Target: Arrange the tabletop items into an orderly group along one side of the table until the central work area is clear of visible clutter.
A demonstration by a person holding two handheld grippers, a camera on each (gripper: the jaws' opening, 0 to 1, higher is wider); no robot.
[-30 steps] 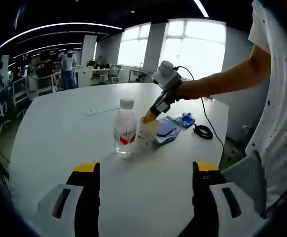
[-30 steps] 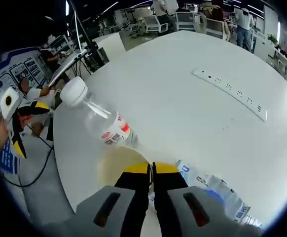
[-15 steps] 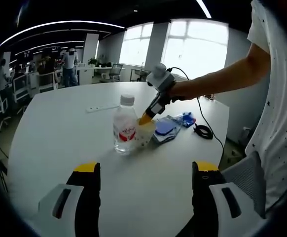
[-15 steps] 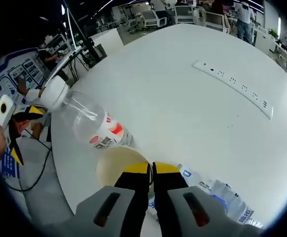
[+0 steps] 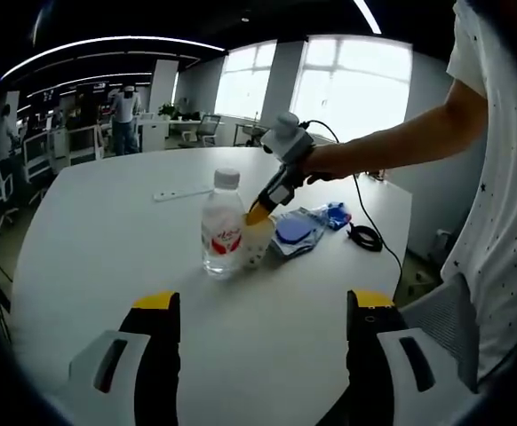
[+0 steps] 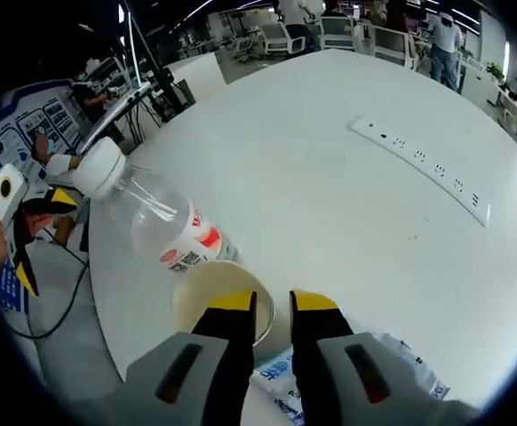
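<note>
Right gripper view | right gripper (image 6: pixel 273 306) parted at cup (image 6: pixel 212 288) rim | bottle (image 6: pixel 163 220) beside

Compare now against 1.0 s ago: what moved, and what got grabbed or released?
The right claw was shut on the paper cup's rim and has opened, letting it go beside the water bottle. In the left gripper view the cup moved with that claw toward the bottle, away from the blue packets. Unchanged: the left claw open and holding nothing, and the power strip.
</note>
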